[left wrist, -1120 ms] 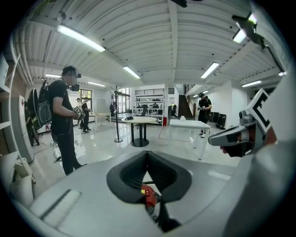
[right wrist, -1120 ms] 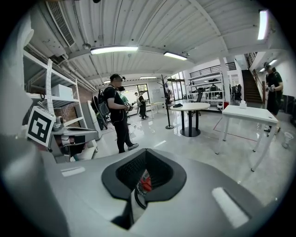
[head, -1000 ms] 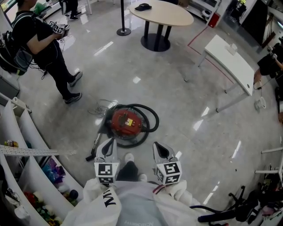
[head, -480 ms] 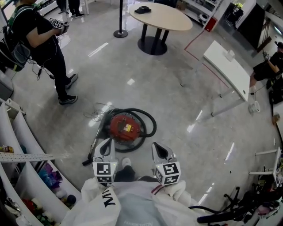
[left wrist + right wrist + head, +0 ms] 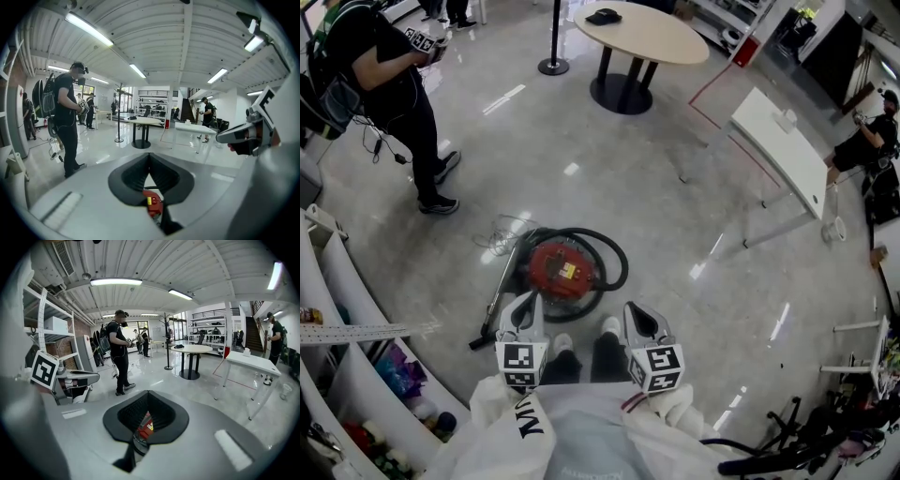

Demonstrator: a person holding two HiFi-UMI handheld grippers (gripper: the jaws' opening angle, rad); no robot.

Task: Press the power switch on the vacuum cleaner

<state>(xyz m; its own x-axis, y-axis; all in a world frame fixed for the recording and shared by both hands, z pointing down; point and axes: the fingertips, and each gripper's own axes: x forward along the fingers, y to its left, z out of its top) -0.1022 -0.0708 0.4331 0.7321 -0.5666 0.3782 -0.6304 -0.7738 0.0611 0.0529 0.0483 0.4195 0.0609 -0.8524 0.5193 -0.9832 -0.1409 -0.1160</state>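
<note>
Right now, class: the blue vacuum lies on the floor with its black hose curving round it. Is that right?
Not quite. The vacuum is red, not blue, as the head view shows. The rest stands: it lies on the floor with its black hose curving round it.
</note>
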